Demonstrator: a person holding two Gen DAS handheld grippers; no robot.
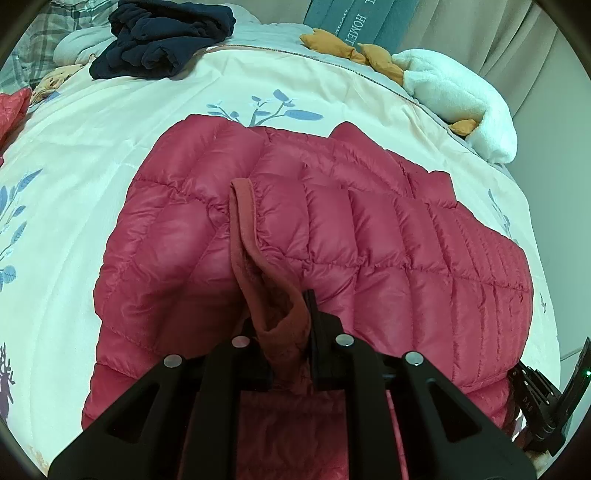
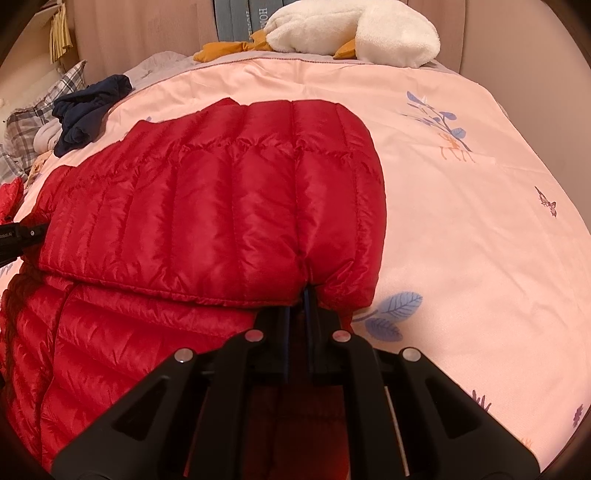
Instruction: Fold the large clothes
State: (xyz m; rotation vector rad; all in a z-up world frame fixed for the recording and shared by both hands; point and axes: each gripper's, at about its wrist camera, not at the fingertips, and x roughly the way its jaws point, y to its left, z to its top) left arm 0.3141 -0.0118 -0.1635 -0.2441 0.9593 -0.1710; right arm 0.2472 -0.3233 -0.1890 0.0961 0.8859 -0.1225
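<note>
With my left fingers (image 1: 291,332) clamped on the jacket (image 1: 295,236) cuff and my right fingers (image 2: 299,306) clamped on its hem at 6 o'clock on the bed (image 2: 461,221), I fear the slick shell slipping free and the fold springing open.

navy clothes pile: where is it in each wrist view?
Left wrist: navy clothes pile at top left, on the bed beyond the red down jacket.
Right wrist: navy clothes pile at far left, upper part, beside the plaid pillow.
Shared landmark: white plush toy at the bed's head.
</note>
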